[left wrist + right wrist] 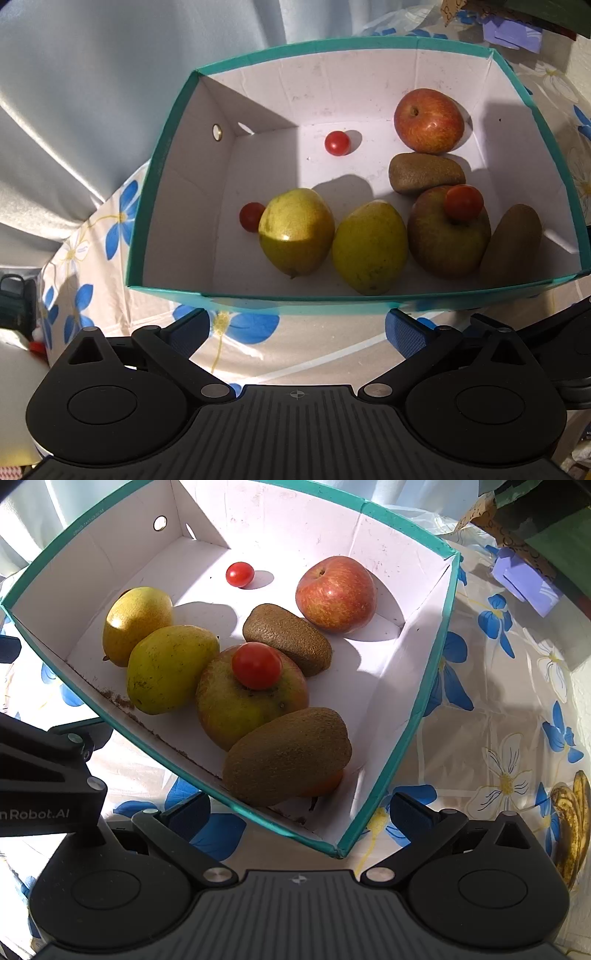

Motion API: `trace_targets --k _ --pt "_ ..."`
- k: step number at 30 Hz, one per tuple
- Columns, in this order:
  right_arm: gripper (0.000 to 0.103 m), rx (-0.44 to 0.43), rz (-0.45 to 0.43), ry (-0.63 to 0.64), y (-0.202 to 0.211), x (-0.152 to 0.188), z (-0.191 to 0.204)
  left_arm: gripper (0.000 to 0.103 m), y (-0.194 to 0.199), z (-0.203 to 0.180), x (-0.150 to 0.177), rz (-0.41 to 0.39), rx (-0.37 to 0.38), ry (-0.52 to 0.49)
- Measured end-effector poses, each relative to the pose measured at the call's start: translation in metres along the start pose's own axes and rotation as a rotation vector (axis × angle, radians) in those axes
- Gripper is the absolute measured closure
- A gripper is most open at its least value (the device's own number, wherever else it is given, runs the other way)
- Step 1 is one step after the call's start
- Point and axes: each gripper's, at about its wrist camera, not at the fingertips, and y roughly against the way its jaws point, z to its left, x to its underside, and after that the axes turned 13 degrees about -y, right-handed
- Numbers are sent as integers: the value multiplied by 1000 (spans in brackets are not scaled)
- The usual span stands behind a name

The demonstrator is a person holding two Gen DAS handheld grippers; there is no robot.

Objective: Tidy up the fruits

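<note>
All the fruit lies inside the teal-edged box [436, 679], which stands on a flowered tablecloth [491, 716]. Taking the box's near wall in the right wrist view as the landmark: the near kiwi [288, 757] lies just inside it, its long axis running along that wall, touching the greenish apple [240, 709] behind it. A cherry tomato [256, 665] sits on top of that apple. The far kiwi [288, 638] lies beyond, long axis slanting toward the red apple [336, 594] near the far wall. Two pears [166, 668], side by side and touching, lie further along the near wall. A second tomato [240, 574] rests alone toward the far wall; a third [251, 217] touches the outer pear.

The left gripper [295, 332] and right gripper [299, 816] both hover outside the near wall, fingers spread wide, holding nothing
</note>
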Motion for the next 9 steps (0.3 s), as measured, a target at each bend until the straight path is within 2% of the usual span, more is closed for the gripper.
trace_targets --k 9 --pt "0 1 -2 2 1 -1 -1 0 -2 2 0 11 11 10"
